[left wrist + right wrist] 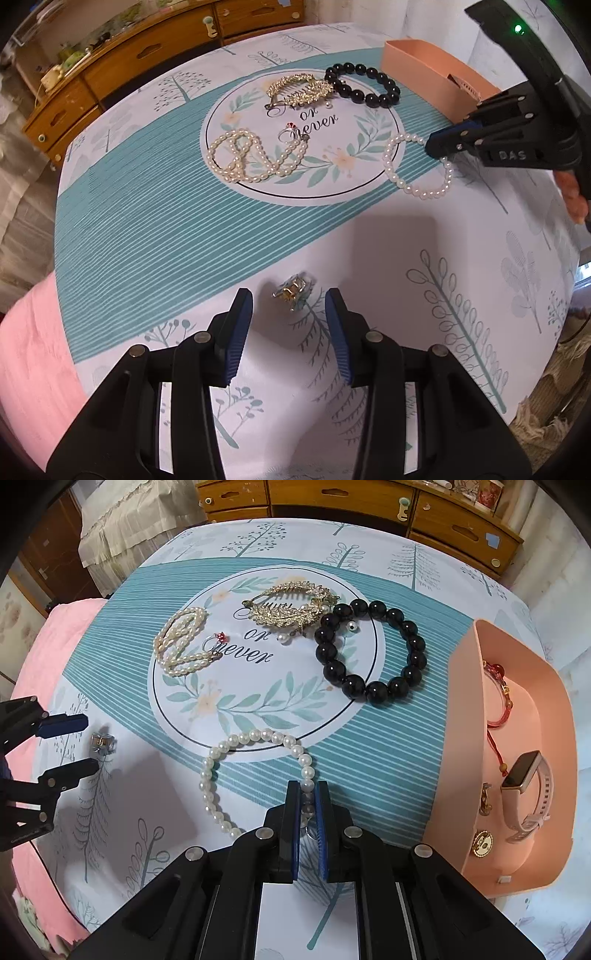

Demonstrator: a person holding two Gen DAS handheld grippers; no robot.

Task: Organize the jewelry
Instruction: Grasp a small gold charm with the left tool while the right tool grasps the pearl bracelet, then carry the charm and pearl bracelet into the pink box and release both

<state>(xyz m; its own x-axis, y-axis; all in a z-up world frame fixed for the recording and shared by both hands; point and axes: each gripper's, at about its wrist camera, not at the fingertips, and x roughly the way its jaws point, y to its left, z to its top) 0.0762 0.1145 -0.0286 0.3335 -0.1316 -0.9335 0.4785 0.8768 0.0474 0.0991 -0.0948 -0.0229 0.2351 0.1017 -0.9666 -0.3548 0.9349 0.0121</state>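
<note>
My right gripper [307,788] is shut on the white pearl bracelet [210,771], pinching a few beads at its near right side while the loop lies on the tablecloth. From the left wrist view that gripper [434,146] comes down from the right onto the same bracelet [424,194]. My left gripper [288,294] stands open just above the cloth, and a small silver ring with a yellowish stone [291,290] lies between its fingertips, untouched. The right wrist view shows the left gripper [88,744] at the left edge with that ring [101,742] beside its tips.
A pink box [461,701] at the right holds a watch [528,786] and a red cord bracelet [498,686]. On the cloth's round print lie a black bead bracelet [373,690], a gold hair comb [291,605], a pearl necklace [177,642] and a red-stone ring [218,640].
</note>
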